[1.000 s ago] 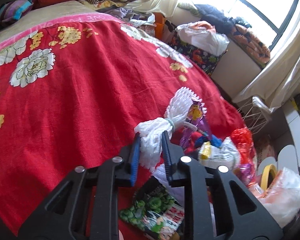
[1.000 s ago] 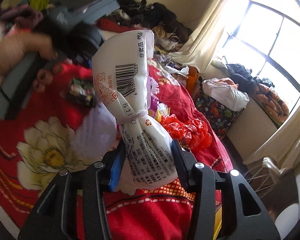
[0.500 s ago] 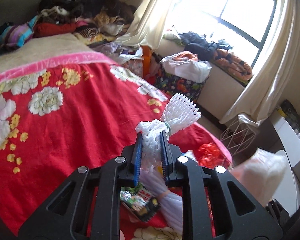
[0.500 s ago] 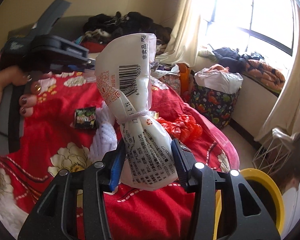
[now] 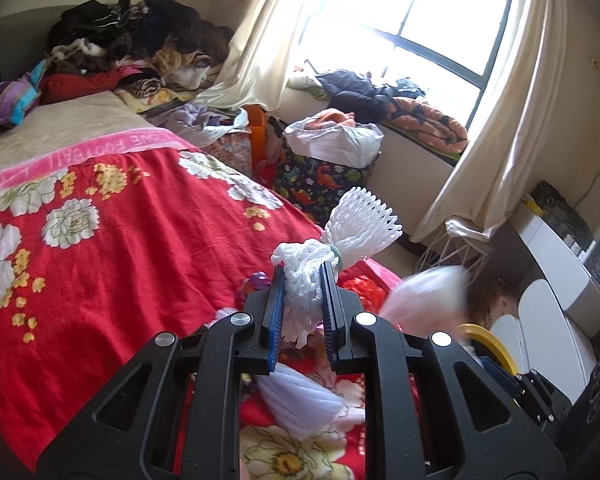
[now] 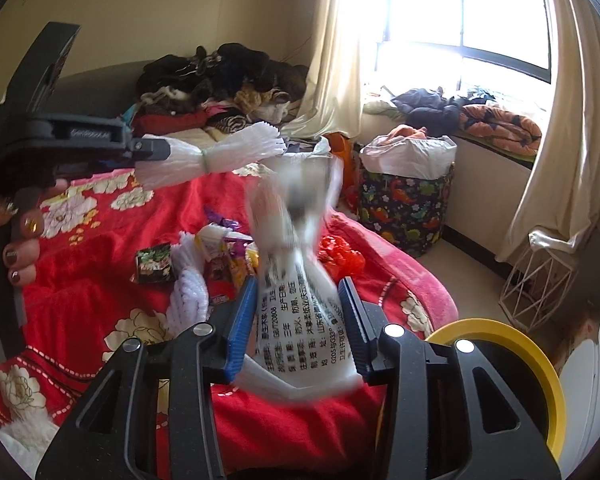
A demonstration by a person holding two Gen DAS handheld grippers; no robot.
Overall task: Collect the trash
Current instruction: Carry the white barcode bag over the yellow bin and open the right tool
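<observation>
Above the bed, the left gripper pinches a foam net; the right gripper, fingers just closing, clamps a blurred printed bag bearing Chinese text. Wrappers litter the blanket beside a yellow bin. A pink band reads "LOVE FOOTBALL".

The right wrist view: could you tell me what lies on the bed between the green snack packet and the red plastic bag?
Colourful snack wrappers and white foam netting, in the right wrist view.

white printed packet top blurred, yellow bin cut off by frame edge
</observation>
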